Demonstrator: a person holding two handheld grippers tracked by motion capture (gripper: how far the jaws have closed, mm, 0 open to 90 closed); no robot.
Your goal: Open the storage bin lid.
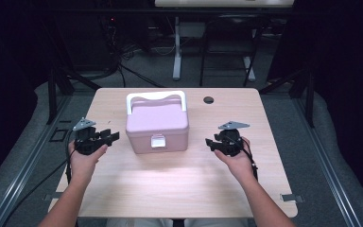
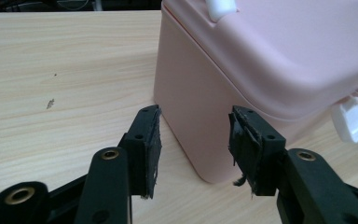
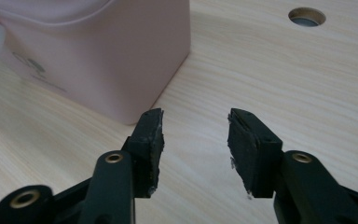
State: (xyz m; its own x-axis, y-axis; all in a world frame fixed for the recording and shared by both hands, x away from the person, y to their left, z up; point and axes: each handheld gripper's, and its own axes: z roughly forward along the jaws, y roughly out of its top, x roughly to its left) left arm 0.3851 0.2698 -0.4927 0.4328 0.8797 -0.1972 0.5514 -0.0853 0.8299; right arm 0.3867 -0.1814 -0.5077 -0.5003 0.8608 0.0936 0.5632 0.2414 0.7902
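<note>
1. Jaws of the left gripper (image 1: 109,137) stand spread with nothing between them. In the high view this gripper sits at the left of the surface (image 1: 179,189), held in the person's left hand (image 1: 86,158) and pointing right toward the pink lidded box (image 1: 157,124).
2. Seen in the left gripper view, the two black jaws frame the box's near corner (image 2: 200,116) with a gap on either side. The worn pads (image 2: 154,154) are close to the wall, but I cannot tell whether either one touches it.
3. At the middle of the pale wooden surface stands the pink box, upright, lid down. Its white handle (image 1: 156,97) arches over the far side of the lid, and a white latch (image 1: 158,141) sits on the front wall facing the person.
4. A round cable hole (image 1: 208,100) lies in the surface behind and to the right of the box.
5. Right of the box, the right gripper (image 1: 211,143) is held in the right hand (image 1: 236,158) and points left toward the box, a little apart from it.
6. Its jaws are also spread and empty: in the right gripper view the box's lower corner (image 3: 135,84) lies just beyond the tip of the left-hand jaw, with bare surface between the pads (image 3: 247,149).
</note>
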